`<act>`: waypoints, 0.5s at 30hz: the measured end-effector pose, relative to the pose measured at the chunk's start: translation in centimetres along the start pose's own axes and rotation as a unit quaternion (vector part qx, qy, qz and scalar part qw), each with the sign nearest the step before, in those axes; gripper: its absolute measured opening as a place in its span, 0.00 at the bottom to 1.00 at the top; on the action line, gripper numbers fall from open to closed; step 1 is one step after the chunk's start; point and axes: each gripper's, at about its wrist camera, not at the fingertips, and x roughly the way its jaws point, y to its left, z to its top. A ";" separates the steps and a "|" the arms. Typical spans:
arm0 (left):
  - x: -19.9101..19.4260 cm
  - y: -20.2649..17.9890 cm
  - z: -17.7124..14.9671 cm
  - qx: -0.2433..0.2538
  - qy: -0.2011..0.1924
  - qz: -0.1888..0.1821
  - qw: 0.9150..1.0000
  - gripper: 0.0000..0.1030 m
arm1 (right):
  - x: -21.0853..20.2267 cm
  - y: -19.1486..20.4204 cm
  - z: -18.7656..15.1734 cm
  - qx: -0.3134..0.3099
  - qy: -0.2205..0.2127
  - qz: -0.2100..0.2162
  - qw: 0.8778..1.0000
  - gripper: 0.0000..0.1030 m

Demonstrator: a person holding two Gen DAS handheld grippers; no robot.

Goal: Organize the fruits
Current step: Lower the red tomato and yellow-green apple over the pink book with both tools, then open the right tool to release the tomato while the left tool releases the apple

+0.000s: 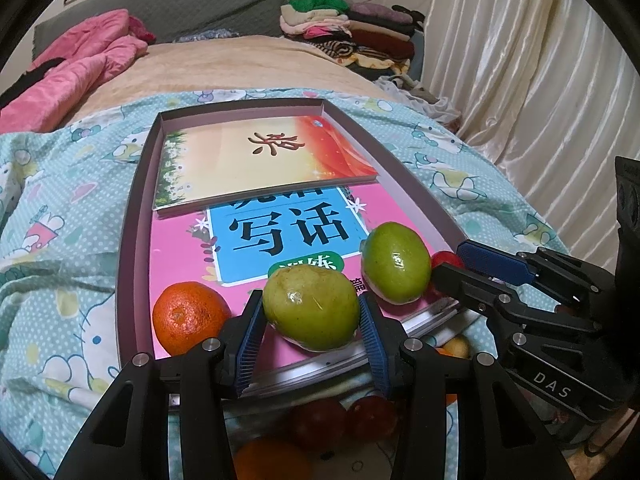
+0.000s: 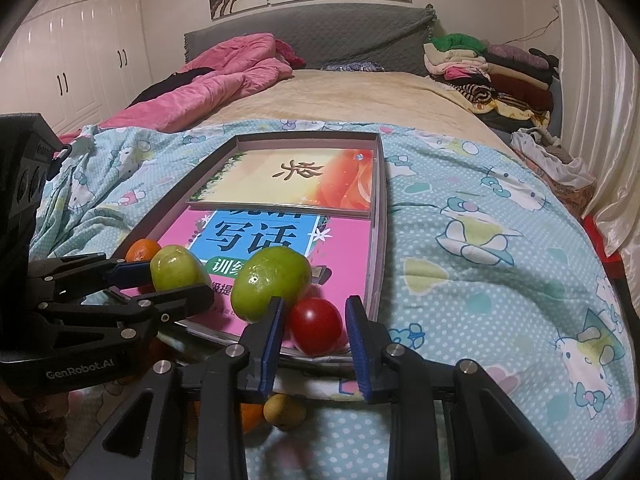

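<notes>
My left gripper (image 1: 311, 301) is shut on a green fruit (image 1: 311, 308), whose underside rests on the pink book (image 1: 180, 248) in the shallow box (image 1: 134, 200). Just right of it on the same book lies a second green fruit (image 1: 396, 264). An orange (image 1: 186, 318) sits in the box's near left corner. In the right wrist view, a red tomato (image 2: 316, 326) sits on the book at the box's near right corner. My right gripper (image 2: 315, 301) is shut on it, pads snug at both sides. The held green fruit (image 2: 176, 268) shows at left there.
A yellow-orange book (image 1: 260, 160) fills the far half of the box. Loose fruit lies on the patterned quilt (image 2: 480, 280) below the grippers: two red ones (image 1: 320, 420), an orange (image 1: 268, 460) and a small yellowish one (image 2: 284, 412). Folded clothes (image 2: 480, 64) and a pink blanket (image 2: 224, 76) lie further up the bed.
</notes>
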 end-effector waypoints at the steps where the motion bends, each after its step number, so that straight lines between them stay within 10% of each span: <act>1: 0.0 0.0 0.0 0.000 0.000 0.000 1.000 0.47 | 0.1 0.0 0.0 -0.001 0.000 0.000 1.000 0.31; 15: 0.1 0.1 0.0 -0.002 0.002 0.001 1.000 0.47 | -0.4 0.4 0.0 -0.004 -0.007 0.003 1.000 0.40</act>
